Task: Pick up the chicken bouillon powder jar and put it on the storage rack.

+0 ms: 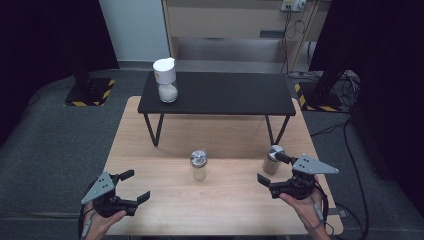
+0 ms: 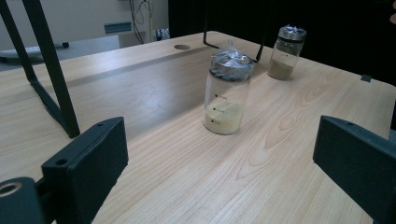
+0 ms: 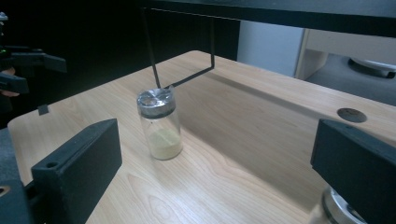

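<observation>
Right gripper (image 1: pixel 274 170) gapes wide, empty, one jaw by the brown jar (image 1: pixel 272 159). Left gripper (image 1: pixel 132 186) too is spread, empty, well left of the middle jar (image 1: pixel 199 165), which stands before the black shelf (image 1: pixel 217 93).

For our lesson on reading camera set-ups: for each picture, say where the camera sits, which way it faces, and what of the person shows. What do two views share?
High view: above the person's side, looking forward and down on the wooden table; both hands, left tongs and right tongs show.
Left gripper view: rides the left tongs, facing the yellow-powder jar and the brown-powder jar.
Right gripper view: rides the right tongs, facing the yellow-powder jar, left tongs beyond.
Shared: the yellow-powder jar.
</observation>
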A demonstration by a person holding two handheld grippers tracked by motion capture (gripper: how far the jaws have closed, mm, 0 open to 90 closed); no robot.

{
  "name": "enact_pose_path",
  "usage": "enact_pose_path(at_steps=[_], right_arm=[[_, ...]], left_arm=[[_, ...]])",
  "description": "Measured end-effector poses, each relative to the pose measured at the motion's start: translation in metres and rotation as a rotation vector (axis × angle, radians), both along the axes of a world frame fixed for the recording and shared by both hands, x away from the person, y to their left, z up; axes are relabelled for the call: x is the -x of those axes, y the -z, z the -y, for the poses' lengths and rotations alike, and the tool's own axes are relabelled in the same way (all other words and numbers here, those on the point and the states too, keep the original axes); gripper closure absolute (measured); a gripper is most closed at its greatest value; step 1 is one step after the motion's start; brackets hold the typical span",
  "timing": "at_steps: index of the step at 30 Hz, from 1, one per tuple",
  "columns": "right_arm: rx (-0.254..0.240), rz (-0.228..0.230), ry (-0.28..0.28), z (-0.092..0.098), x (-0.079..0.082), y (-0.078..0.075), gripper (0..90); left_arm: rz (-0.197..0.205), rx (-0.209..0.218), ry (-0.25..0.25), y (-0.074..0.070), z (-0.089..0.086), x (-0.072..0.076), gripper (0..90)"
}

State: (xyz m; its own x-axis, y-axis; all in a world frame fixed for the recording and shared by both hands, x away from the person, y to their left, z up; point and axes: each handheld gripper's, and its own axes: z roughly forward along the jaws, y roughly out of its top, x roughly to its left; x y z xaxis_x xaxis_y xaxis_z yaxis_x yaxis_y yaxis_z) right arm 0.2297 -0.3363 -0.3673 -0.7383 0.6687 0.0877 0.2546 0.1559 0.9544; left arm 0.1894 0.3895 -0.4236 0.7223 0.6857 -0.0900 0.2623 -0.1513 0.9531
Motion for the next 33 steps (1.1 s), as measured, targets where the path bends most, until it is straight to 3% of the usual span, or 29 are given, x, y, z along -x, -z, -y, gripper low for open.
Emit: enact_pose_path(at_steps=[33], right_arm=[[0.024, -0.001, -0.077, -0.042, -0.038, 0.000, 2.6]], left_arm=[[-0.005, 0.000, 0.007, 0.000, 0.000, -0.001, 2.0]])
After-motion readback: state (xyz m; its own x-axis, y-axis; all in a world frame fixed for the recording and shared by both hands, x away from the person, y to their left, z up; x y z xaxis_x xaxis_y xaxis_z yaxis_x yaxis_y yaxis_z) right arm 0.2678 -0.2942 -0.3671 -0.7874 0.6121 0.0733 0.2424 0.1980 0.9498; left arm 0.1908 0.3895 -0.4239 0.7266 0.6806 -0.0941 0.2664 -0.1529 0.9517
